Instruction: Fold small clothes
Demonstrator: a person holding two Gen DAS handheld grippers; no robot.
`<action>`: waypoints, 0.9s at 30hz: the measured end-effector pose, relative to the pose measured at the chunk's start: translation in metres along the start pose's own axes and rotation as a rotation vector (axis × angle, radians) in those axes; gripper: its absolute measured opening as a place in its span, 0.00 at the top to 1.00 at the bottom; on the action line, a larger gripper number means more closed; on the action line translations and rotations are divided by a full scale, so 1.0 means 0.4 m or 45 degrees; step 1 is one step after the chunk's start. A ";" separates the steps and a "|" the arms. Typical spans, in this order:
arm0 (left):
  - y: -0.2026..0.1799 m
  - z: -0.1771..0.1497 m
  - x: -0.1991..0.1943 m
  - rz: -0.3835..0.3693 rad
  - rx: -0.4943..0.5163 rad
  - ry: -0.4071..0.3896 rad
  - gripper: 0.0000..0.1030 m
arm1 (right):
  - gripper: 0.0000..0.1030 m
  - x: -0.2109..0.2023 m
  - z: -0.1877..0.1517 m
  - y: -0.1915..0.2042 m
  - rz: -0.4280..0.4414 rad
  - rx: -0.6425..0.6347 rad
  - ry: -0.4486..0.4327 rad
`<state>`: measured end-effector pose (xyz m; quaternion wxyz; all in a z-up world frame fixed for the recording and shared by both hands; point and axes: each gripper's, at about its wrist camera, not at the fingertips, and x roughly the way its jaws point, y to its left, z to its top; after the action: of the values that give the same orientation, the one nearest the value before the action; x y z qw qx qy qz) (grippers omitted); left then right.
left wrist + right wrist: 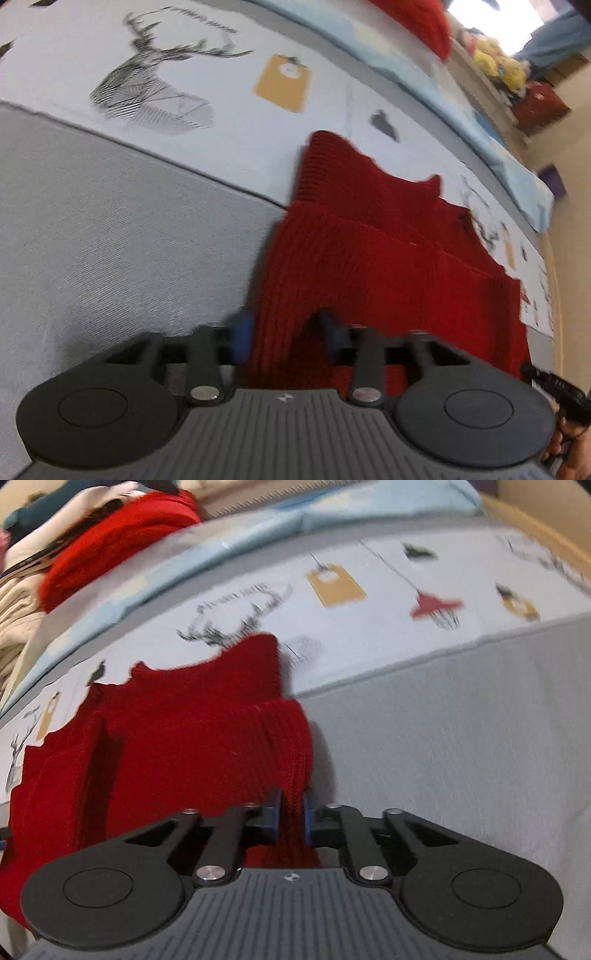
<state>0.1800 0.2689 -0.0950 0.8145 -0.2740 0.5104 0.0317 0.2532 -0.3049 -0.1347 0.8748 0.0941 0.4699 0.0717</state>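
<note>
A dark red ribbed knit garment (369,251) lies on the bed, half on the grey cover and half on the printed sheet. In the left wrist view its near left edge is bunched up between the blue pads of my left gripper (287,334), which is shut on it. The right wrist view shows the same garment (192,720) from its other side. Its near right corner rises in a narrow ridge into my right gripper (291,816), whose pads pinch it tight. Both views are blurred.
The grey bed cover (110,240) (461,738) spreads around the garment, with a printed sheet showing a deer head (147,85) and tags (336,583) behind it. A pile of other clothes (110,535) lies at the back. A hand (569,450) shows at the lower right.
</note>
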 end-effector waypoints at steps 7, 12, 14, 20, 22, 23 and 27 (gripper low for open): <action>-0.098 0.001 -0.087 0.070 0.272 -0.222 0.91 | 0.93 -0.105 0.032 0.013 0.028 -0.027 -0.301; -0.108 0.020 -0.158 0.026 0.197 -0.450 0.91 | 0.95 -0.191 0.073 0.017 0.056 0.015 -0.593; -0.117 0.033 -0.178 0.018 0.186 -0.548 0.91 | 0.95 -0.201 0.075 0.023 0.043 0.006 -0.658; -0.152 0.055 -0.133 0.171 0.223 -0.616 0.87 | 0.92 -0.166 0.095 0.065 -0.003 -0.010 -0.746; -0.139 0.062 -0.079 0.185 0.206 -0.448 0.86 | 0.80 -0.089 0.109 0.057 0.019 0.087 -0.534; -0.126 0.062 -0.061 0.157 0.195 -0.368 0.81 | 0.77 -0.010 0.107 0.028 0.051 0.191 -0.256; -0.096 0.051 -0.046 0.146 0.161 -0.244 0.64 | 0.74 0.047 0.076 0.003 -0.037 0.226 -0.040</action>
<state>0.2007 0.2504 -0.0568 0.8721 -0.1880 0.4460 0.0720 0.2889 -0.3027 -0.1331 0.8713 0.1654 0.4618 0.0155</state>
